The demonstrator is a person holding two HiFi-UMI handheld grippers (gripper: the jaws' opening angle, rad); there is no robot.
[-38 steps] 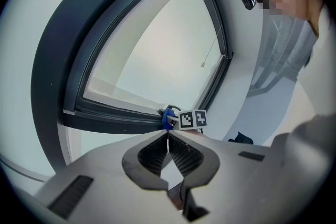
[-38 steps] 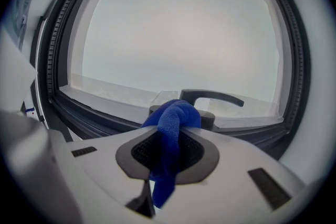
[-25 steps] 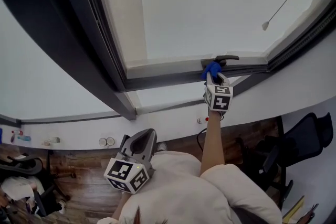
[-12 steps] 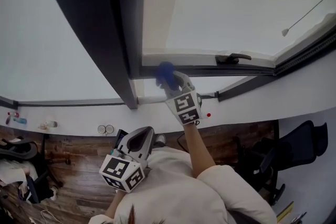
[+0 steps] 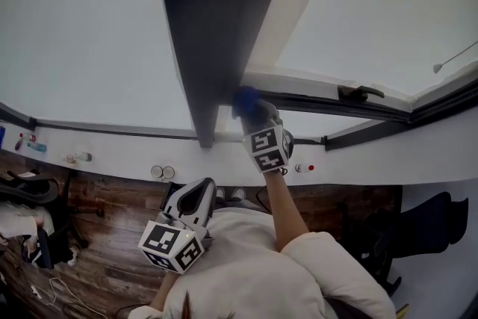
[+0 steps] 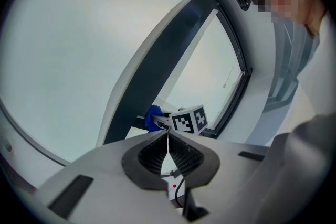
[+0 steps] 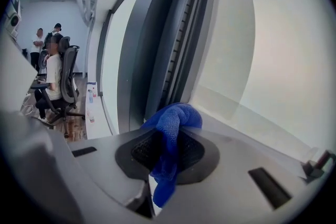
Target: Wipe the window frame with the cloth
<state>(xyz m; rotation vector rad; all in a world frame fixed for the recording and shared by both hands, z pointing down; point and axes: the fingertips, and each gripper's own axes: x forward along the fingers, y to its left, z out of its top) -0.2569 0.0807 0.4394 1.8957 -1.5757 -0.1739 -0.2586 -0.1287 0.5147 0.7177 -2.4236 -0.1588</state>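
Note:
My right gripper [image 5: 250,107] is raised to the dark window frame [image 5: 216,33] and is shut on a blue cloth [image 5: 243,98]. The cloth [image 7: 172,134] bunches out past the jaw tips and presses into the corner where the frame's upright post meets the lower rail [image 5: 314,102]. In the left gripper view the cloth [image 6: 153,117] shows beside the right gripper's marker cube. My left gripper [image 5: 196,196] hangs low by the person's chest, jaws shut with nothing between them [image 6: 168,134].
A black window handle [image 5: 358,93] sits on the rail to the right of the cloth. A blind cord [image 5: 455,56] hangs at far right. A white sill [image 5: 112,153] runs below with small items. An office chair and seated people [image 7: 55,81] are behind.
My right gripper slid the blue cloth leftward along the lower rail, from beside the window handle to the corner at the upright post. The left gripper stayed low.

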